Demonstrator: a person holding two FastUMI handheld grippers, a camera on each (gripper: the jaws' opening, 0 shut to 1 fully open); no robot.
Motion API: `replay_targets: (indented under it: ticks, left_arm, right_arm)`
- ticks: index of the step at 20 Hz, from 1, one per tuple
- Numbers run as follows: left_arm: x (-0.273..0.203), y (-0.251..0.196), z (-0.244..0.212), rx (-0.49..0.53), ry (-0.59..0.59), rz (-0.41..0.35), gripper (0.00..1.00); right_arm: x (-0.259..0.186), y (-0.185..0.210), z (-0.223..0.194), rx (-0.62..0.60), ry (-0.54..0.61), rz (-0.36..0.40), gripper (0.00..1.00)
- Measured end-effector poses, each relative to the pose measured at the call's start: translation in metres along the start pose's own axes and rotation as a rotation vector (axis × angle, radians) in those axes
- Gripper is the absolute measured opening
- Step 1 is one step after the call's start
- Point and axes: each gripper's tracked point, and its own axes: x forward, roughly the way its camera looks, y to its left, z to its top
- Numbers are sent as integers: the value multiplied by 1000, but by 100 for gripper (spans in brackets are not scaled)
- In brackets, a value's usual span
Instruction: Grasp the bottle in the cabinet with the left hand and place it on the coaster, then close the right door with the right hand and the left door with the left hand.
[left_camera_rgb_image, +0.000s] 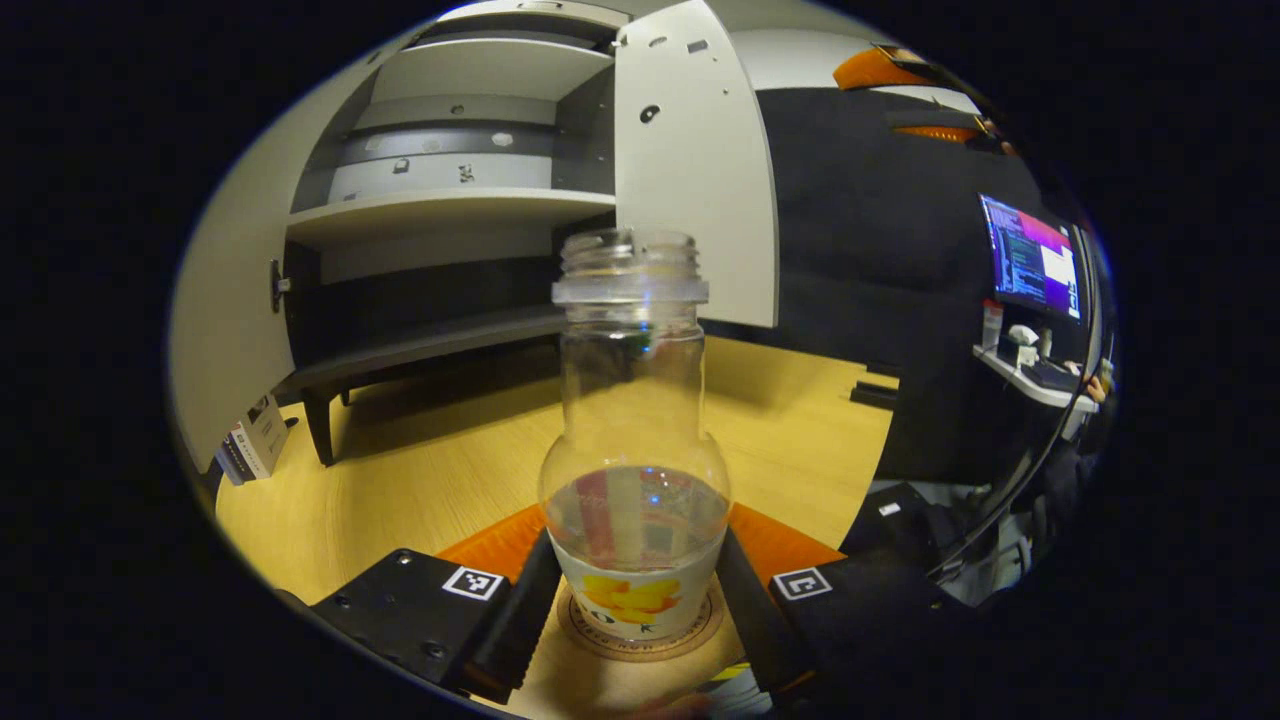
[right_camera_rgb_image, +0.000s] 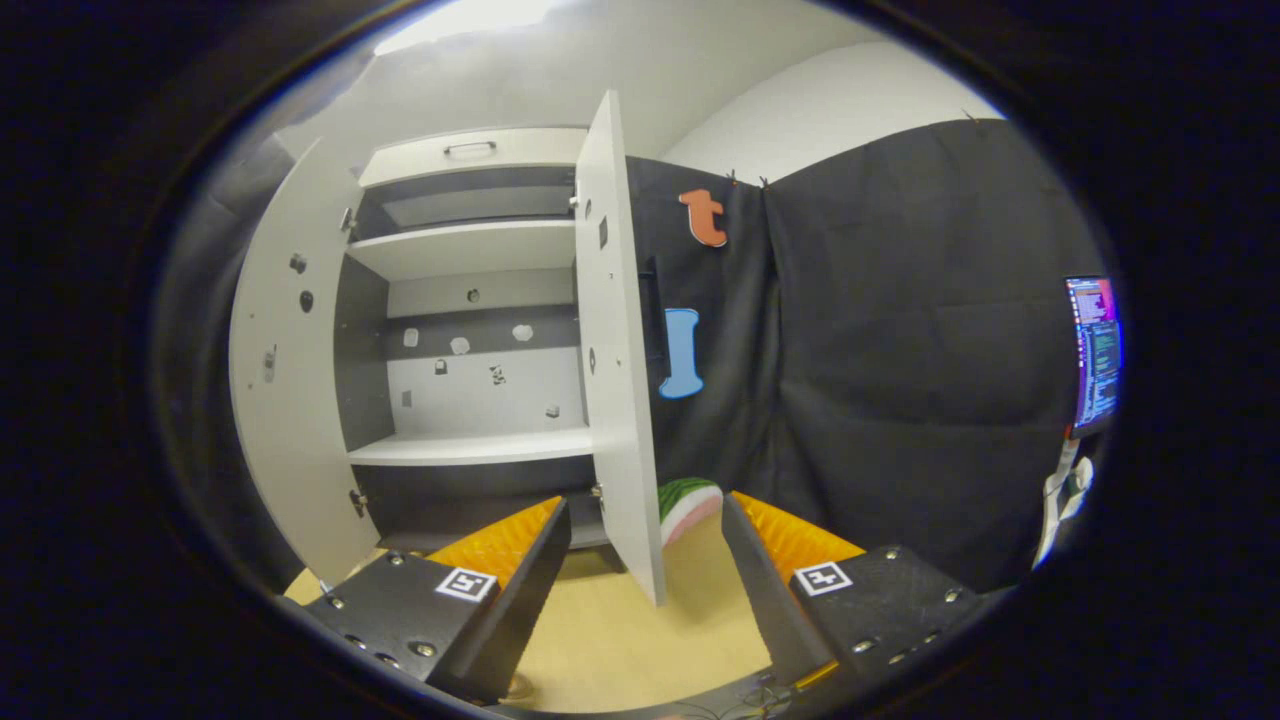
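We see the cabinet (right_camera_rgb_image: 470, 330) with its right door (right_camera_rgb_image: 615, 350) and left door (right_camera_rgb_image: 285, 370) both yet to close, while our left tool (left_camera_rgb_image: 637, 600) holds the bottle (left_camera_rgb_image: 635, 450) on the coaster (left_camera_rgb_image: 640, 640), and our right tool (right_camera_rgb_image: 645, 580) waits wide, empty.

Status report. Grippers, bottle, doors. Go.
Left gripper around the bottle, bottle standing on the coaster. Right gripper open, empty, facing the right door's edge. Both doors open, left door too. Nothing blocking the swing.
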Motion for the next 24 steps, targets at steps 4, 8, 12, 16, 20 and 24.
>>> replay_targets:
  ticks: [4, 8, 12, 16, 20, 24]
  left_arm:
    - [-18, -5, 40, 12, -53, -110, 94]
    - [-48, -7, 84, 21, -63, -187, 99]
    - [-77, 20, 146, -7, -135, -137, 99]
    - [-95, 44, 216, -112, -192, -114, 98]
    - [-110, 72, 306, -41, -320, -32, 92]
    - [-123, 91, 366, 40, -383, 81, 96]
  right_arm:
    - [5, -12, 8, -10, -24, -48, 93]
    - [21, -35, 21, -35, -33, -91, 93]
    - [52, -79, 17, -158, 39, -171, 93]
    - [97, -86, 41, -144, 9, -132, 90]
    - [148, -79, 90, -131, -35, -66, 90]
    - [191, -62, 127, -96, -68, -18, 93]
